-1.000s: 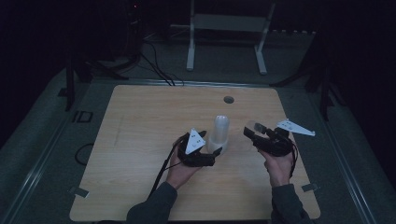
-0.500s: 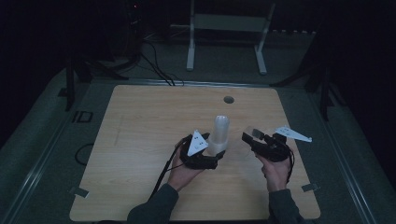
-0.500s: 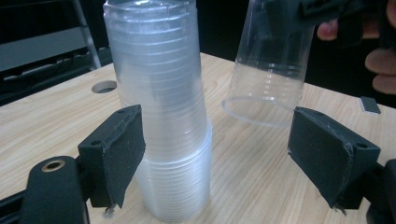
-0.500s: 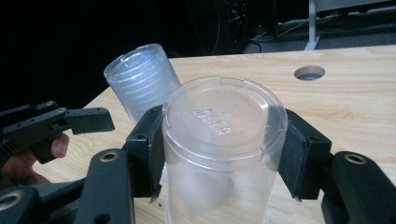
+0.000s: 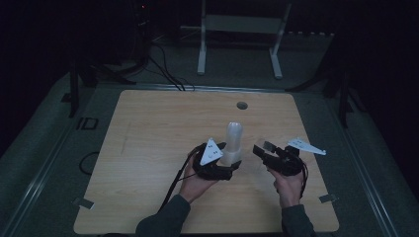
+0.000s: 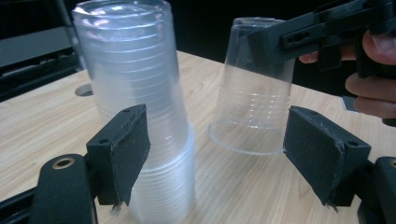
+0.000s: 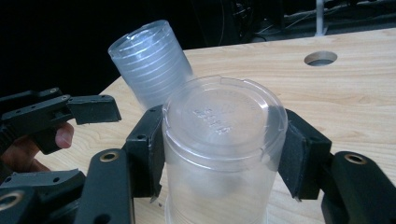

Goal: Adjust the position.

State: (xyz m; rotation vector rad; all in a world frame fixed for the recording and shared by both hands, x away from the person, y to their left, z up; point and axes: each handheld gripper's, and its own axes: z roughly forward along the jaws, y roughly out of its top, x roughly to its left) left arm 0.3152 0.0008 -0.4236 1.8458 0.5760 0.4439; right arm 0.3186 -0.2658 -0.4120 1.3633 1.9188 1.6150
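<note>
Cups are what this moment is about. From the high view, a tall stack of cups [image 5: 233,143] stands upside down near the middle of the wooden table [image 5: 148,138]. The left gripper [image 5: 228,165] sits at the bottom of the stack. The right gripper [image 5: 262,149] is just beside the stack, on its right. It is too dark and small there to see what it holds.

From the left gripper view, the jaws stand wide apart. The stack [image 6: 135,102] is by the left jaw pad, maybe touching it, but nothing is squeezed. Farther off, a single cup [image 6: 254,88] is upside down with its rim close over the table. The other gripper pinches it near the top.

From the right gripper view, the right gripper [image 7: 219,154] has its two pads pressed on both sides of the single cup [image 7: 224,149]. The hold is just under the closed end, which faces up. The stack [image 7: 149,65] leans behind it in this view.

These cups look very light, thin and see-through. They will likely bend or crack if squeezed hard. Their sides look smooth and may slip. The best place to hold one is probably near the closed end, where the cup looks stiffer. The open rim would squash more easily.
</note>
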